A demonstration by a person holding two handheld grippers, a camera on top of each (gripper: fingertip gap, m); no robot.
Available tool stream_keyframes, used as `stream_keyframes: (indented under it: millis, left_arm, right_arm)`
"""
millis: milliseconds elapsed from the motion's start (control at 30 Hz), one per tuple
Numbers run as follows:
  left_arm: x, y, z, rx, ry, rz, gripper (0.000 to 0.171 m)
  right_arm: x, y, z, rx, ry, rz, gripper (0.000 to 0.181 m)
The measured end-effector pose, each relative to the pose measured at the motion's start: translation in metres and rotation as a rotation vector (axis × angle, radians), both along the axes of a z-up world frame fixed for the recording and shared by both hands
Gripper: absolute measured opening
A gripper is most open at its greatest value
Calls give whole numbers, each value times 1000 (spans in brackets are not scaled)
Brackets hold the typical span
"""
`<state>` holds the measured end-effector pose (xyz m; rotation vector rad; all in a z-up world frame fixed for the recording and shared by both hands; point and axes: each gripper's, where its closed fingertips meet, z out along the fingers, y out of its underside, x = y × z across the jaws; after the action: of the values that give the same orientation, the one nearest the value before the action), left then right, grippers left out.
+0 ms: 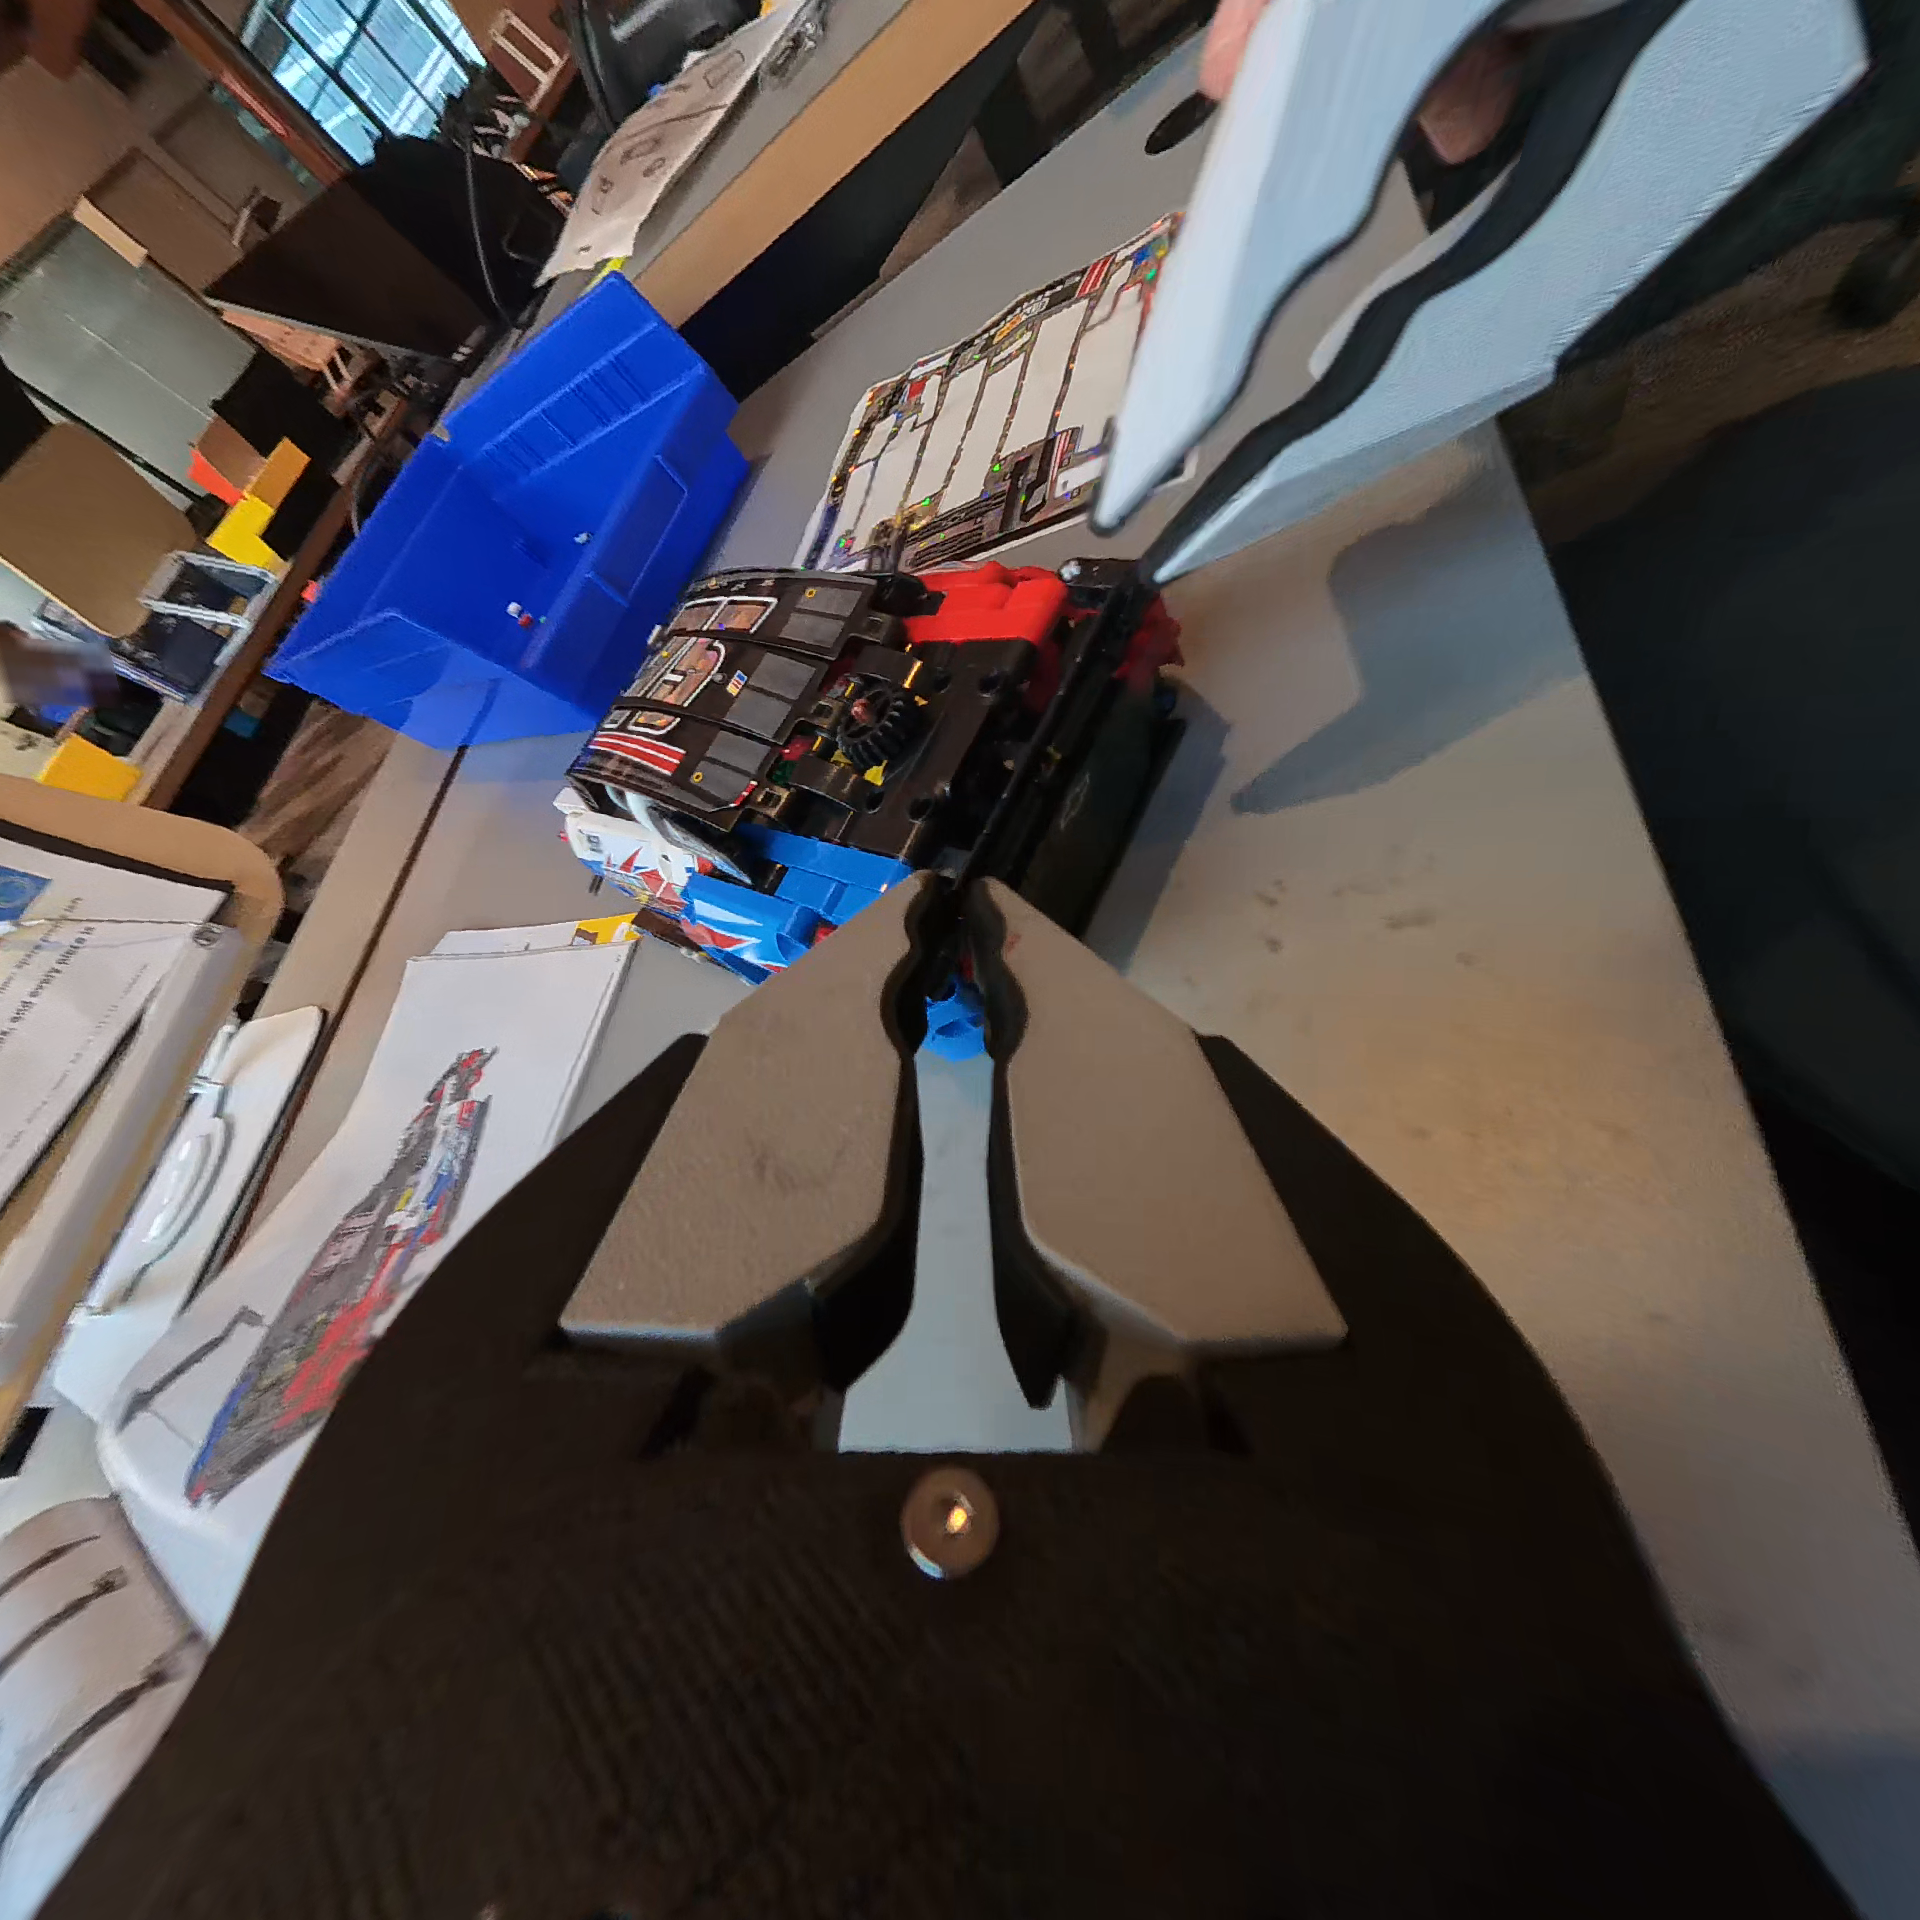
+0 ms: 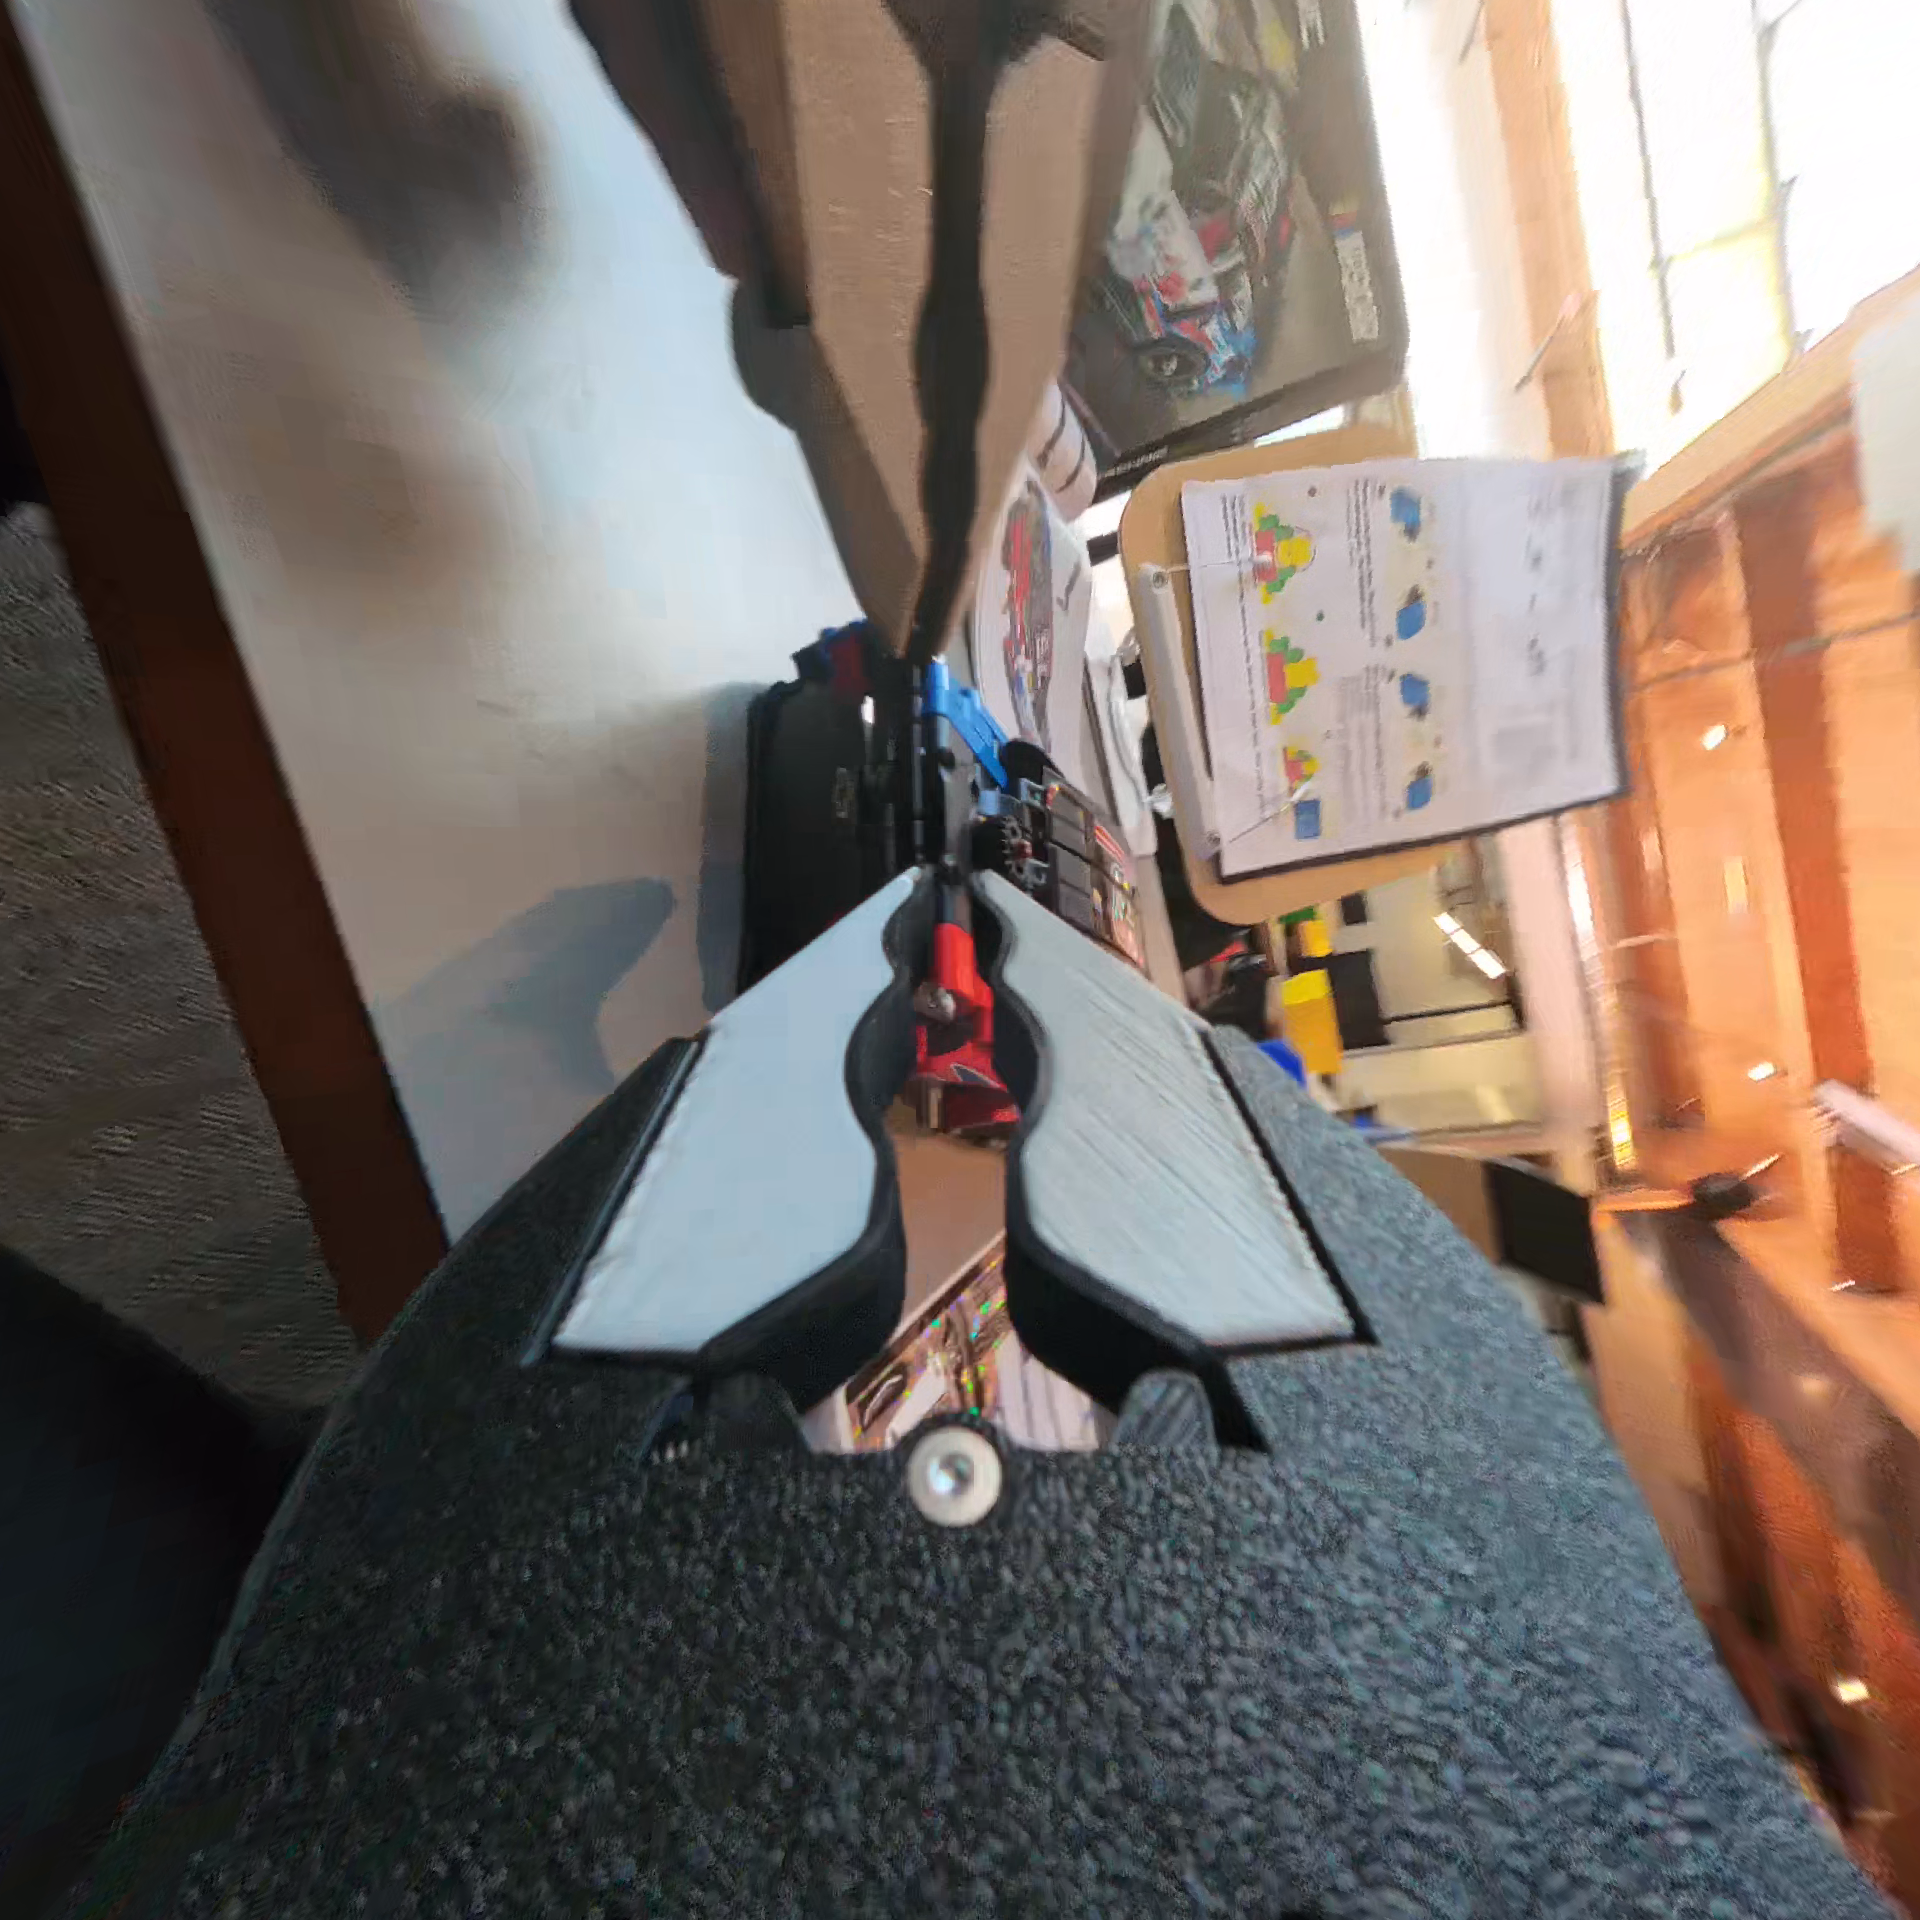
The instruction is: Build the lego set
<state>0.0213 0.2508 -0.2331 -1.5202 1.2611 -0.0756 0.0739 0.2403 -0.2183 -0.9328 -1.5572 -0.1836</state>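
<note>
A black, red and blue lego car [image 1: 831, 727] lies tipped on its side on the grey table [image 1: 1403, 987]. My left gripper [image 1: 951, 896] is shut on a thin black edge at the car's blue end, and a blue piece [image 1: 954, 1023] shows between its fingers. My right gripper [image 1: 1132, 545] comes in from the upper right and is shut on the car's red end. In the right wrist view my right gripper [image 2: 945, 883] pinches the car [image 2: 831, 810], with a red part [image 2: 956, 997] between its fingers. The left gripper [image 2: 925, 644] holds the far end.
A blue bin [image 1: 520, 540] stands left of the car and a sticker sheet [image 1: 997, 416] lies behind it. An instruction booklet [image 1: 416, 1143] lies at the left. The set's box [image 2: 1226, 229] and a clipboard with a printed sheet [image 2: 1392, 665] stand beyond. The table edge [image 1: 1558, 623] runs along the right. Spacing between my two grippers at the tips: around 6 cm.
</note>
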Motion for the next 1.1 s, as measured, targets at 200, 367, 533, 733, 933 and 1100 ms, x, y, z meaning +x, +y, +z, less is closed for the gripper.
stream_keyframes:
  millis: [200,367,533,733,933,1100]
  left_arm:
    - [4,3,-7,-104,-21,-27,9]
    - [2,3,-1,-175,-66,-58,0]
    - [2,3,2,-137,-50,-59,0]
    - [-1,0,9,-120,-99,-70,0]
    - [-3,0,10,-95,-116,-61,0]
    - [-5,0,13,-80,-129,-53,0]
  right_arm:
    - [-2,7,-12,-214,15,20,0]
    - [-4,8,-11,-312,27,18,0]
    - [-4,9,8,-285,107,26,0]
    - [-4,13,-7,-371,73,-8,21]
    - [-7,8,-6,-270,21,9,7]
    - [-8,7,-2,-188,16,1,7]
